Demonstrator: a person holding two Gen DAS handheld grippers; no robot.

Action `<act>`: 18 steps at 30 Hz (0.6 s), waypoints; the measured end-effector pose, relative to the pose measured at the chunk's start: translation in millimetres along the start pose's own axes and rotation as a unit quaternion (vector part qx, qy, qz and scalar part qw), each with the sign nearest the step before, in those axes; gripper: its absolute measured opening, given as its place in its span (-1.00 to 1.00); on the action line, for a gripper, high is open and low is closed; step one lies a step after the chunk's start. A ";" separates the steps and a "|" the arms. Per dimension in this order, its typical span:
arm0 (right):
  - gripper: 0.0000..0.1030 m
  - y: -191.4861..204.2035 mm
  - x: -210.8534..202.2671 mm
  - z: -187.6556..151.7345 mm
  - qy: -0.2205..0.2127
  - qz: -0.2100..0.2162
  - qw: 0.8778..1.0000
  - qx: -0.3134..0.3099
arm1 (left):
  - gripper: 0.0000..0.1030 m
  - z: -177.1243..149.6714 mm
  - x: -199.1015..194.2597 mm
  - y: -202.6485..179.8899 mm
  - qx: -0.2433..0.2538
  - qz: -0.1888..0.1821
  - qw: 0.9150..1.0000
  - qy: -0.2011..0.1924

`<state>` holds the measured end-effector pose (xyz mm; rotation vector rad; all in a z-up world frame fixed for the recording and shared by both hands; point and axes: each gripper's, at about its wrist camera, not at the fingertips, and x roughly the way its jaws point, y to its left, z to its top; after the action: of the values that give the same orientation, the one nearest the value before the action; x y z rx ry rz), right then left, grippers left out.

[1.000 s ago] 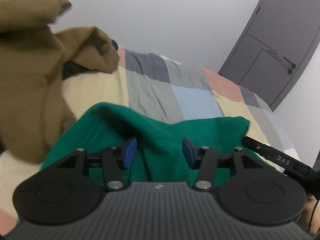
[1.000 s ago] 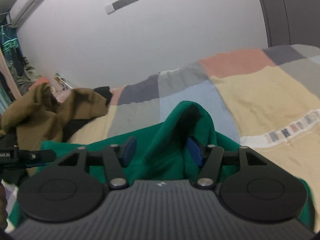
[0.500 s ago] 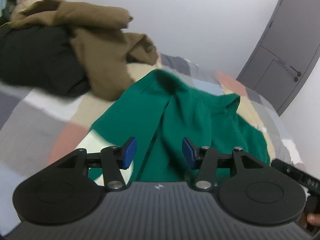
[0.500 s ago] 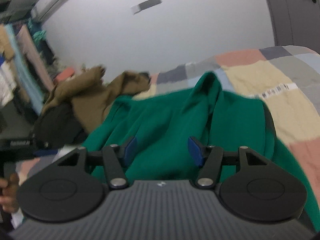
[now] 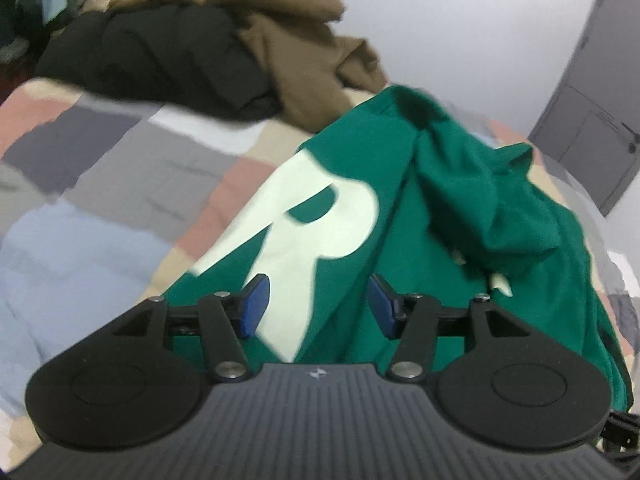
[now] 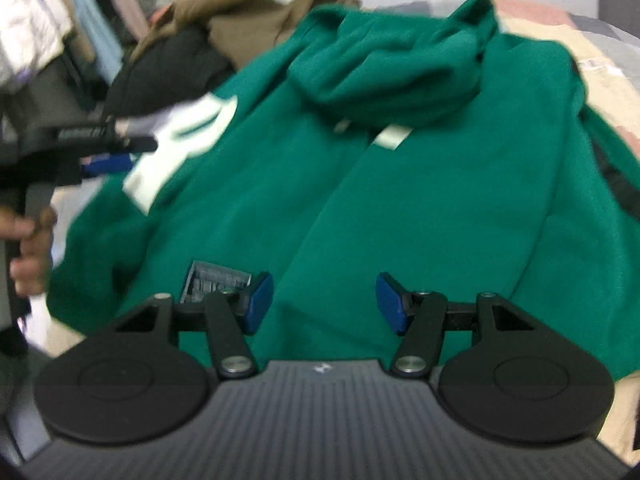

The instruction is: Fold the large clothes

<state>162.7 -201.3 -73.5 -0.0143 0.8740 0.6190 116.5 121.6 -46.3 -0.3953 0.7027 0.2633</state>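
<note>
Across the bed (image 5: 100, 208) the green hoodie (image 6: 400, 200) lies ahead of your left gripper (image 5: 316, 304) and right gripper (image 6: 324, 302), hood farthest; both jaws just widened, gripping nothing

left tongs (image 5: 316, 306) parted, right tongs (image 6: 324, 304) parted

home bedroom: bed (image 5: 120, 184) w/ patchwork quilt, grey door (image 5: 592, 120), clothes pile (image 5: 200, 48), garments hanging (image 6: 60, 20) at the side
</note>
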 end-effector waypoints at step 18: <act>0.54 38.7 46.5 -26.5 0.032 -0.050 0.984 -0.170 | 0.23 -7.4 32.8 48.3 -0.056 0.028 0.997 0.035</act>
<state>146.3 -152.8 -115.2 -0.3863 0.8163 0.6689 118.8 164.8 -86.2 -0.4951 0.7705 0.3435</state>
